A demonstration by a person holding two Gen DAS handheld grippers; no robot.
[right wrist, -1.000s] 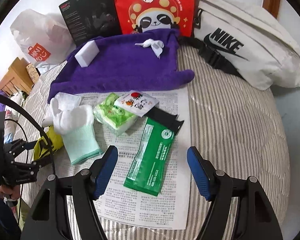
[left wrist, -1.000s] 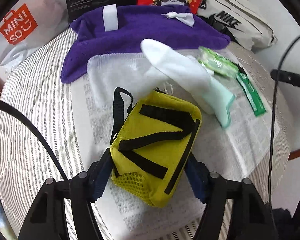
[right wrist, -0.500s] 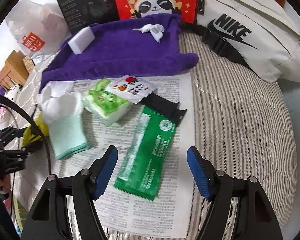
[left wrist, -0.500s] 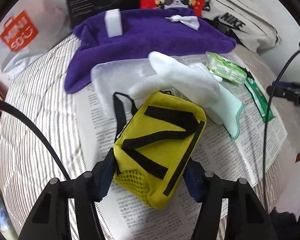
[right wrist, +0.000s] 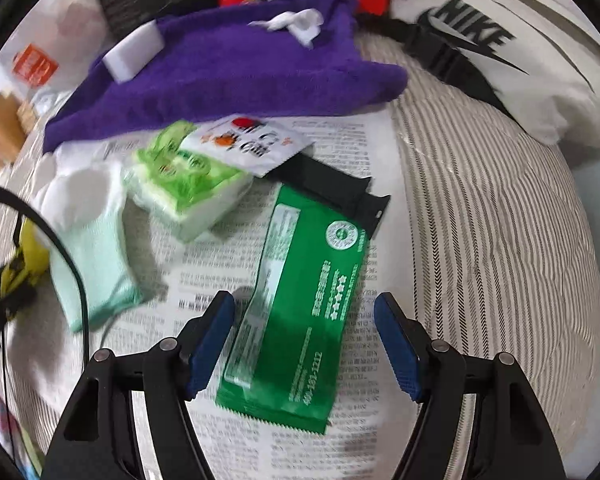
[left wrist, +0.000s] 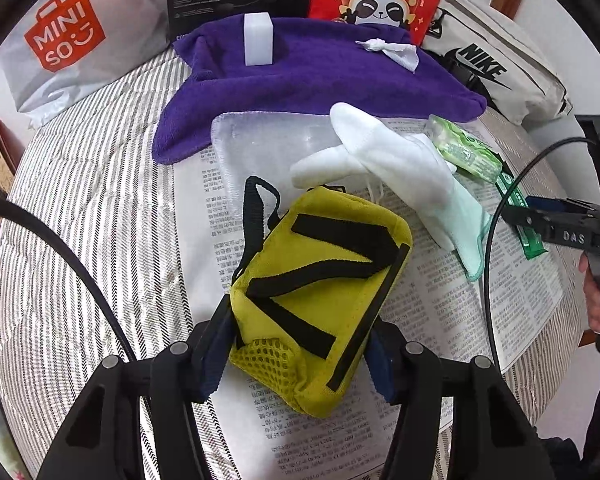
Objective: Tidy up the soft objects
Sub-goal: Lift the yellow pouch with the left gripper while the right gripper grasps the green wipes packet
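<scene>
While the left gripper [left wrist: 300, 344] clamps its blue pads against both sides of a yellow fabric pouch with black straps [left wrist: 320, 296], that pouch rests on the printed newspaper sheet [left wrist: 452, 312] spread over the striped bedcover [left wrist: 80, 240]. Just beyond it lies a white knit glove with a pale green cuff [left wrist: 400, 176]. From the right wrist view, the pouch shows only as a yellow sliver at the left edge [right wrist: 28, 252], but the flat green foil packet [right wrist: 300, 320] appears in full, lying between the widely parted jaws of the right gripper [right wrist: 304, 340] without touching either pad. Behind it sit a green tissue pack [right wrist: 188, 184] and a purple fleece towel [right wrist: 228, 72].
</scene>
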